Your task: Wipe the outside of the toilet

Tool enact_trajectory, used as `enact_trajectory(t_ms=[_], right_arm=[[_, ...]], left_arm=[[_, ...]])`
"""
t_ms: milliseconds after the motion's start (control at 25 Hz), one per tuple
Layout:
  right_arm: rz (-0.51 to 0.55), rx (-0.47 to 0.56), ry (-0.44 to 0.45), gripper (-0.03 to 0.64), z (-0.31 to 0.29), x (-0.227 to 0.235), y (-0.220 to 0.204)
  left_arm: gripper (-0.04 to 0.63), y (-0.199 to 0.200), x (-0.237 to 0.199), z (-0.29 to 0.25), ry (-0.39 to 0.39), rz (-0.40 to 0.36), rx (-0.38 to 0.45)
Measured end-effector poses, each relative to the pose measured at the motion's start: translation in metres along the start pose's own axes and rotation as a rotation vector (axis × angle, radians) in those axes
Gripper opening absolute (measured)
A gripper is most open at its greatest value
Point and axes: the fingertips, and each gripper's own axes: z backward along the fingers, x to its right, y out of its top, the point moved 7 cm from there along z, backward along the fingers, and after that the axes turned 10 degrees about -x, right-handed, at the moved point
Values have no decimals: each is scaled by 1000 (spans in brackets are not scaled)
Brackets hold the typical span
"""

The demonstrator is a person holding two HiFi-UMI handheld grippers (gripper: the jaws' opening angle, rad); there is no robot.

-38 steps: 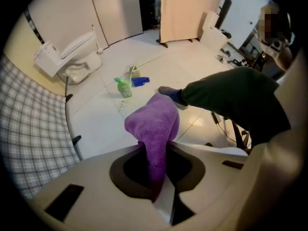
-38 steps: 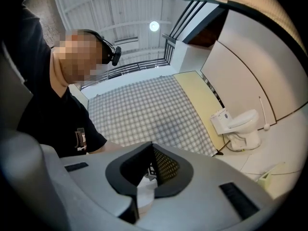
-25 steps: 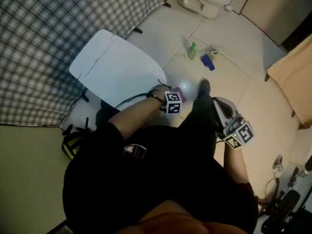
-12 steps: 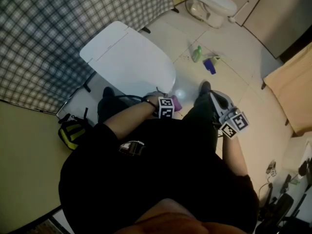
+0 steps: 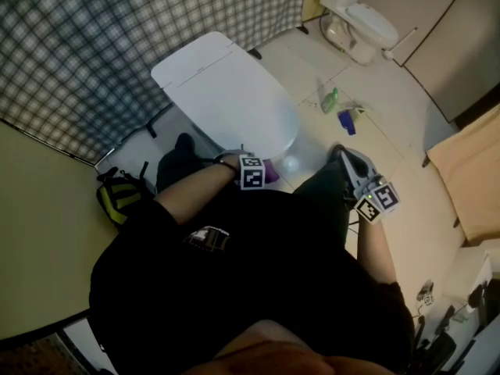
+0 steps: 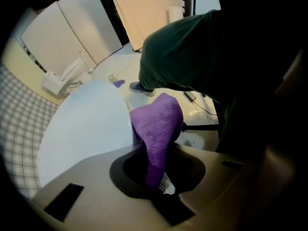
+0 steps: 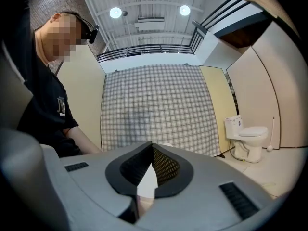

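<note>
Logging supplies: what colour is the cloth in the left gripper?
Purple. The cloth shows best in the left gripper view.

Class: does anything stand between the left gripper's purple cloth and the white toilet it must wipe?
Nothing visible does. The left gripper, shut on the purple cloth, holds it right beside the toilet's white lid, with no object between.

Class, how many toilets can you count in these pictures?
2. The near toilet, lid shut, is just ahead of the person, by the checked curtain; the far toilet stands by the far wall. More may be out of view.
</note>
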Motion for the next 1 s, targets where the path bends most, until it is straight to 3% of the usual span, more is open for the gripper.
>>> enact_trajectory(t_ms=[200, 480, 680, 1000], right_arm=[[24, -5, 49, -5, -28, -7, 6], [30, -33, 130, -5, -83, -16, 9], [13, -70, 164, -5, -115, -22, 10], [-20, -132, 186, -5, -165, -14, 17]], left_arm=[[55, -51, -13, 0, -37, 170, 8], [57, -153, -66, -7, 29, 453, -25], [57, -208, -96, -12, 37, 652, 36], [57, -319, -165, -32, 126, 1017, 180]])
